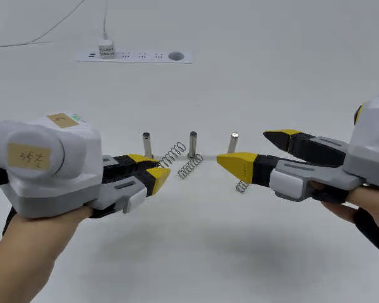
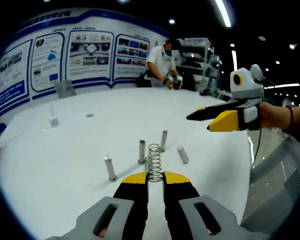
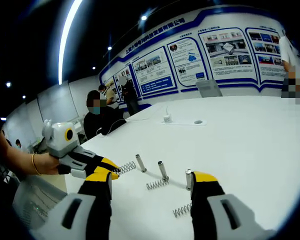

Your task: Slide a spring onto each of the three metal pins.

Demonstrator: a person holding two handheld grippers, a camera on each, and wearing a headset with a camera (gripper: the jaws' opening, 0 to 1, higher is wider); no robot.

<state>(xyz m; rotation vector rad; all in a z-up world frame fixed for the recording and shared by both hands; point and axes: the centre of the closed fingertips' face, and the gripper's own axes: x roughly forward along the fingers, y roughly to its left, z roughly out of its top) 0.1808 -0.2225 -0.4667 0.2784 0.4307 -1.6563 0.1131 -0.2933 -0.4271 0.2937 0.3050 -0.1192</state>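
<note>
Left tool pinches coiled wire spring near cylindrical pins.

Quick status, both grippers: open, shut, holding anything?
Left gripper: shut on a spring, pinched at the tips.
Right gripper: open, holding nothing.
</note>
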